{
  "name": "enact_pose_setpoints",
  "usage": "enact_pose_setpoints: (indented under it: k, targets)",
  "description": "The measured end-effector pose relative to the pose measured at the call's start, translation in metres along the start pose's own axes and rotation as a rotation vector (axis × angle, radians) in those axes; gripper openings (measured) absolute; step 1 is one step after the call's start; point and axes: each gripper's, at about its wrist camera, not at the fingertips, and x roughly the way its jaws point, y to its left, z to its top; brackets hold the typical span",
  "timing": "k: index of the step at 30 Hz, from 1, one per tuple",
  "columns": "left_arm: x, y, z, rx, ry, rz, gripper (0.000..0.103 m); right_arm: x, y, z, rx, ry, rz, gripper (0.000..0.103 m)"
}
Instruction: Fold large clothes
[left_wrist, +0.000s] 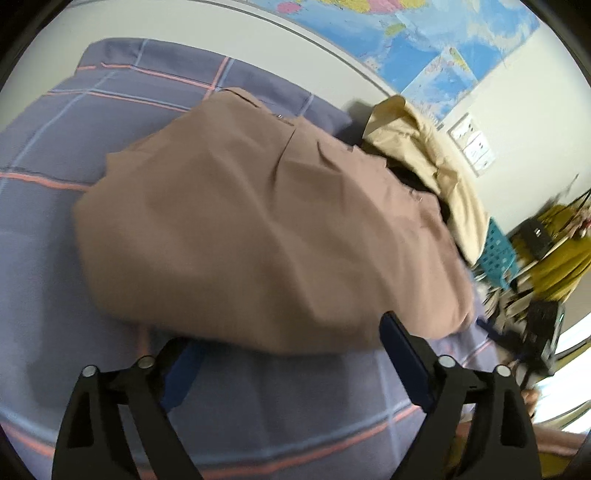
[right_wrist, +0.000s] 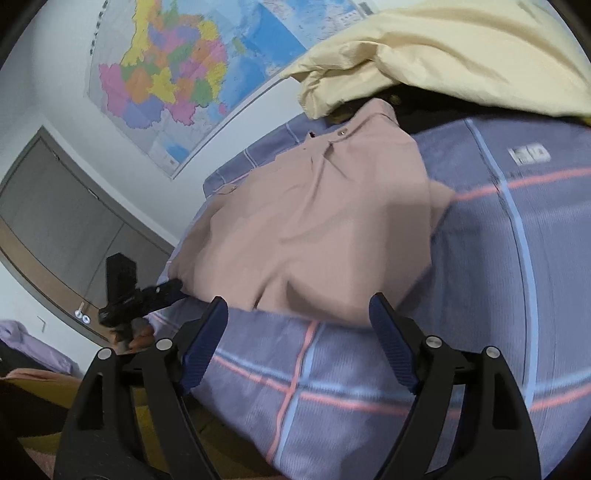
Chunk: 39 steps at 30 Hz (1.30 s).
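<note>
A dusty-pink garment (left_wrist: 258, 229) lies spread on the bed, its buttoned collar end toward the wall. My left gripper (left_wrist: 288, 332) stands open at the garment's near edge, and the hem lies over its fingertips without being pinched. In the right wrist view the same garment (right_wrist: 314, 221) lies ahead. My right gripper (right_wrist: 297, 301) is open just short of the garment's near hem, with only sheet between its blue pads. The left gripper (right_wrist: 147, 295) shows there at the garment's left corner, with a hand (right_wrist: 136, 338) below it.
The bed carries a purple plaid sheet (left_wrist: 110, 110). A cream garment (left_wrist: 424, 147) is heaped over something dark by the wall, also large at the top of the right wrist view (right_wrist: 443, 55). A wall map (right_wrist: 177, 81), a grey door (right_wrist: 55, 221) and a teal basket (left_wrist: 498, 254) surround the bed.
</note>
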Motion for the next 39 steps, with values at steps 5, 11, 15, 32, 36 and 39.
enact_pose_setpoints:
  k: [5, 11, 15, 32, 36, 39]
  targets:
    - [0.011, 0.009, 0.018, -0.082, -0.029, -0.083, 0.088, -0.005, -0.014, -0.017, 0.084, 0.033, 0.013, 0.081]
    - [0.02, 0.003, 0.033, -0.076, -0.054, -0.045, 0.088, 0.016, -0.025, -0.014, 0.145, 0.035, -0.033, 0.08]
    - [0.027, -0.004, 0.038, -0.042, -0.049, -0.005, 0.09, 0.038, -0.019, 0.004, 0.132, 0.015, -0.061, 0.085]
    - [0.052, -0.018, 0.056, 0.072, -0.04, 0.093, 0.087, 0.118, -0.015, 0.08, 0.078, 0.002, -0.021, 0.093]
    - [0.057, -0.023, 0.058, 0.106, -0.048, 0.152, 0.081, 0.131, -0.016, 0.084, 0.069, 0.054, -0.03, 0.047]
    - [0.059, -0.021, 0.061, 0.099, -0.052, 0.138, 0.086, 0.133, -0.025, 0.084, 0.099, 0.055, 0.011, 0.047]
